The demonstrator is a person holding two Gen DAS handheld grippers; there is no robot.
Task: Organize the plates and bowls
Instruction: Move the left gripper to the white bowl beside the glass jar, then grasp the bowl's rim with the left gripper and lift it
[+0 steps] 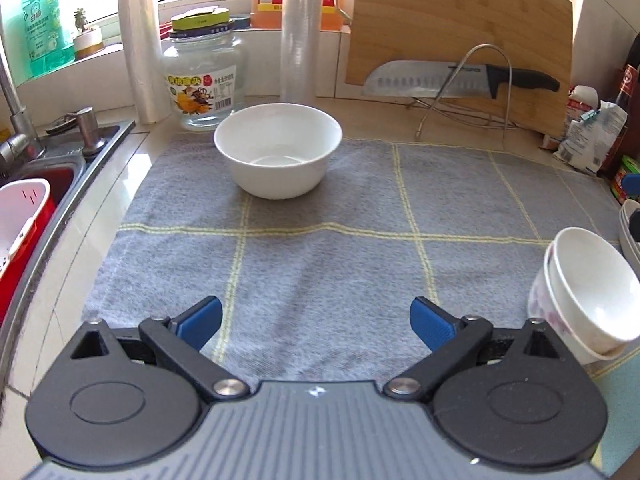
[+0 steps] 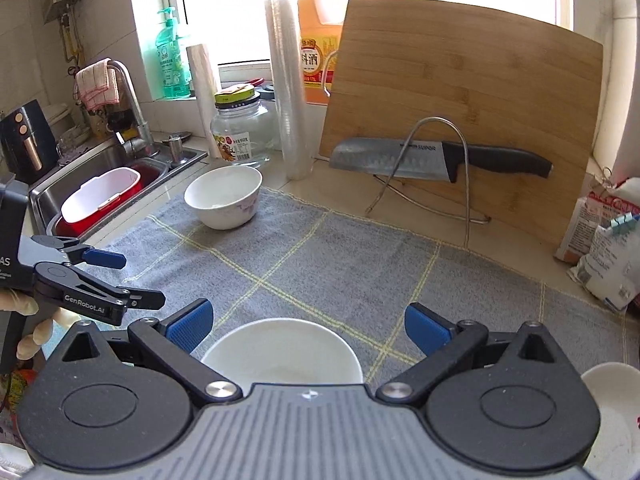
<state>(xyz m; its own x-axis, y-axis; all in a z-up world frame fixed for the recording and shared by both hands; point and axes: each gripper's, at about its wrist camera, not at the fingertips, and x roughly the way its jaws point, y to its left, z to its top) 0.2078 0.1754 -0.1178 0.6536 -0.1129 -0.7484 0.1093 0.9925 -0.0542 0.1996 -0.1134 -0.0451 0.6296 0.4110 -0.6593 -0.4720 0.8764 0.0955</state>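
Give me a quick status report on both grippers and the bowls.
Left gripper open, empty. Right gripper open over a plain white bowl. Second white bowl upright on grey checked cloth. Nothing in the way.

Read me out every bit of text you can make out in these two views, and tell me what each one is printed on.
"SUPOR": blade of the knife.
"GenRobot.AI": finger arm of the left gripper.
"AS": cut-off letters on that gripper's body.
"料酒": label of the orange jug.
Glass jar label, green soap bottle label and the bags at right: print too small or blurred to read.
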